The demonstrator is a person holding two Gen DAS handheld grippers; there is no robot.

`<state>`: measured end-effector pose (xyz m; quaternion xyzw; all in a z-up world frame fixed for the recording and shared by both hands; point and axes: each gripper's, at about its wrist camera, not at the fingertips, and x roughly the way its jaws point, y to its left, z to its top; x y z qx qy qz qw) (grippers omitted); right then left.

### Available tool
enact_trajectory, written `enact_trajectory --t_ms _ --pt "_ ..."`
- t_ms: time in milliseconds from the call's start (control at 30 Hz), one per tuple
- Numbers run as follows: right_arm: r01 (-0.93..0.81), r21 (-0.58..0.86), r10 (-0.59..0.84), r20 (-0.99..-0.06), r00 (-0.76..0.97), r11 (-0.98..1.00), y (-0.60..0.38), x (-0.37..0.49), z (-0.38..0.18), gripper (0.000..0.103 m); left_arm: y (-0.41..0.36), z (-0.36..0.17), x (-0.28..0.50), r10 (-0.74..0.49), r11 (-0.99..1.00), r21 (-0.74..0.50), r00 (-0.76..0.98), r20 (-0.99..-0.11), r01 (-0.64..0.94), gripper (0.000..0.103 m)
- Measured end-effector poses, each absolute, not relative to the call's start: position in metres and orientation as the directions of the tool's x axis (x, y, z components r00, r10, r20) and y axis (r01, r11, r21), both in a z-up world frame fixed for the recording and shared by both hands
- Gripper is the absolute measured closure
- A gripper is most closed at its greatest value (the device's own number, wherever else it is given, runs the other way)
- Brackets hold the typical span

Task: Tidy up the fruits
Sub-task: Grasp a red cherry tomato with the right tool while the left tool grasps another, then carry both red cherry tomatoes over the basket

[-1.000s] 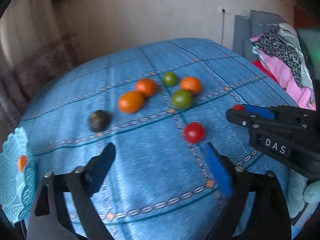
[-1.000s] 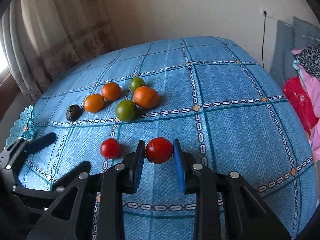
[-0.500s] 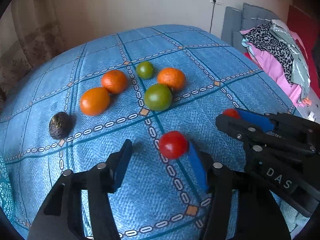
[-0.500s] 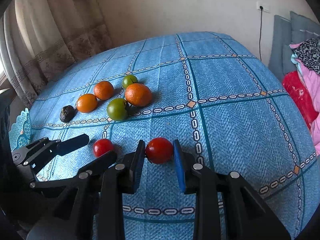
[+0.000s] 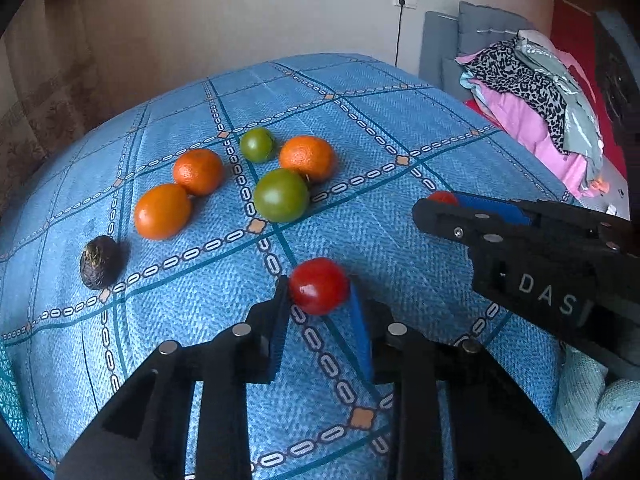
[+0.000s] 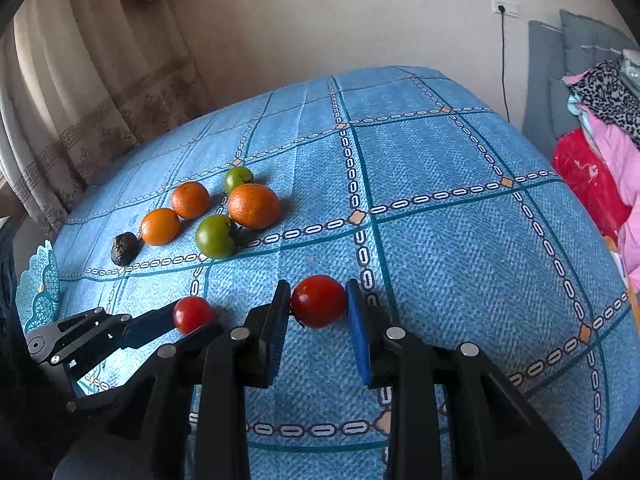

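At the far left edge of the table, which wears a blue checked cloth, a pale blue lacy basket shows as a sliver, and I judge it the likely home for the fruit, though the task does not say so. Next to the right lies a dark, wrinkled fruit, then two oranges touching each other, then a tight cluster of a small green tomato, a third orange and a large green tomato. Nearer the person, the left tool has its two pads drawn in against a red tomato, which sits at the very tips, low to the cloth; whether it has left the cloth I cannot tell. Just to its right, the right tool is likewise pinched on a second red tomato, held squarely between black pad and blue pad. Both tools thus carry a round fruit with no long axis to mind. What the coming move turns on is direction: the basket lies well off to the left of both tools, past the dark fruit, and the left tool is the nearer of the two, so it would probably go first, with the right one crossing behind it.
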<state>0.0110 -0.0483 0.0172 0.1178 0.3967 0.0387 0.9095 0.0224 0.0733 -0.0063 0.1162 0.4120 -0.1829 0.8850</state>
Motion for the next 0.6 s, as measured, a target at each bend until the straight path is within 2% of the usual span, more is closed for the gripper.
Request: enact_trajectory --t_ms 233,600 --pt "0.024 0.239 0.159 -0.717 0.679 0.971 -0.047 0.013 0.014 0.074 0.09 -0.002 0.021 -0.226 0.929 0.017 0.602 -0.766 0.37 0.074" --pt "0.018 0.216 0.146 -0.715 0.684 0.976 -0.04 0.014 0.012 0.074 0.109 0.015 0.003 -0.179 0.951 0.048 0.672 -0.718 0.305 0.074"
